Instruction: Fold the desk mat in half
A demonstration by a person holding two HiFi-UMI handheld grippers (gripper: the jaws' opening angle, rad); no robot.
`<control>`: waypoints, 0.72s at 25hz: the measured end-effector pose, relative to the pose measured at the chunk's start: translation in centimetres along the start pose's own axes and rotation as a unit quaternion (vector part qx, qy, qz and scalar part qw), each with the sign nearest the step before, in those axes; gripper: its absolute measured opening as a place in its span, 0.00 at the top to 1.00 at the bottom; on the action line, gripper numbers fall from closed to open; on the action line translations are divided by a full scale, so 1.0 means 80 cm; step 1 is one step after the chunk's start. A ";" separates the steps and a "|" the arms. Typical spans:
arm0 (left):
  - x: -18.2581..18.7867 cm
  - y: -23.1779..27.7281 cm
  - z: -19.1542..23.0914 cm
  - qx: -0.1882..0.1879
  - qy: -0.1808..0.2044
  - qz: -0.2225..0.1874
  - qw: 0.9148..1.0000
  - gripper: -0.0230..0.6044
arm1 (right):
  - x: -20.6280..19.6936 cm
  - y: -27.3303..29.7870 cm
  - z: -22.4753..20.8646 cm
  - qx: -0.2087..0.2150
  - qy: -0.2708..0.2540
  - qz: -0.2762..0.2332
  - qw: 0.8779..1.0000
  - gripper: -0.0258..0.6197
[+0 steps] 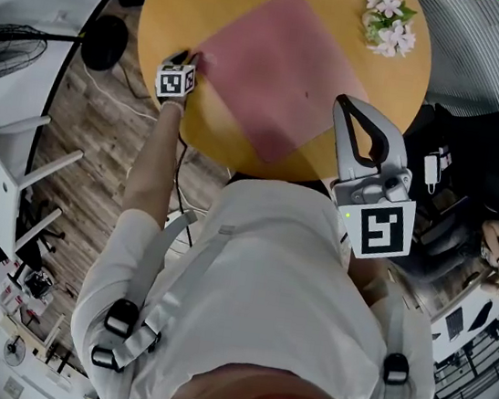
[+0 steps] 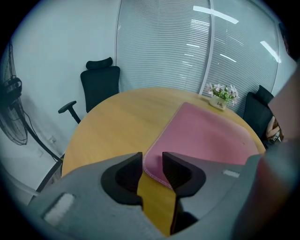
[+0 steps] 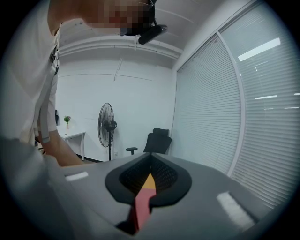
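Observation:
A pink desk mat (image 1: 272,68) lies flat on the round wooden table (image 1: 185,1). My left gripper (image 1: 189,58) is down at the mat's left corner. In the left gripper view the mat (image 2: 206,136) runs away across the table (image 2: 112,122), and its rounded stitched corner sits in the gap of my left gripper (image 2: 152,160). The jaws are open and the pads are not pressing on the mat. My right gripper (image 1: 342,102) hovers above the table's near edge, beside the mat's near corner. Seen in its own view, the right gripper (image 3: 150,159) has its jaw tips together with nothing between them.
A small pot of flowers (image 1: 388,20) stands at the table's far side, just beyond the mat (image 2: 222,96). Black office chairs (image 2: 98,84) (image 1: 485,163) flank the table. A standing fan (image 3: 107,124) and a white side table (image 1: 6,160) are off to the left.

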State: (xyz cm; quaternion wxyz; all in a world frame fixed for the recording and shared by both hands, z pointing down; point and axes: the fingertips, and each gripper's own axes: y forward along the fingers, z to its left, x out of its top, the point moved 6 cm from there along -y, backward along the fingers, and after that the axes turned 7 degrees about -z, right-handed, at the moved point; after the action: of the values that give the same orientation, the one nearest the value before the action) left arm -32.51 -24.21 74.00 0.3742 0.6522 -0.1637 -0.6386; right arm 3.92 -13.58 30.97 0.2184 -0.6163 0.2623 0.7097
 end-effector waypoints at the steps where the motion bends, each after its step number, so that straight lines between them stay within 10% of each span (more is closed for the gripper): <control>1: -0.002 0.004 0.001 -0.003 -0.001 0.002 1.000 0.73 | -0.002 0.001 -0.001 0.000 0.000 0.002 1.000 0.95; 18: -0.018 0.027 0.004 -0.035 -0.006 0.028 0.999 0.74 | -0.010 0.012 -0.004 0.005 0.007 0.011 1.000 0.95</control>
State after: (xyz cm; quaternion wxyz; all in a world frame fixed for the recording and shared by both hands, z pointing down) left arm -32.44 -24.72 76.54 0.4134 0.6302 -0.1614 -0.6371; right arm 3.63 -14.52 31.87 0.2117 -0.6174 0.2738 0.7064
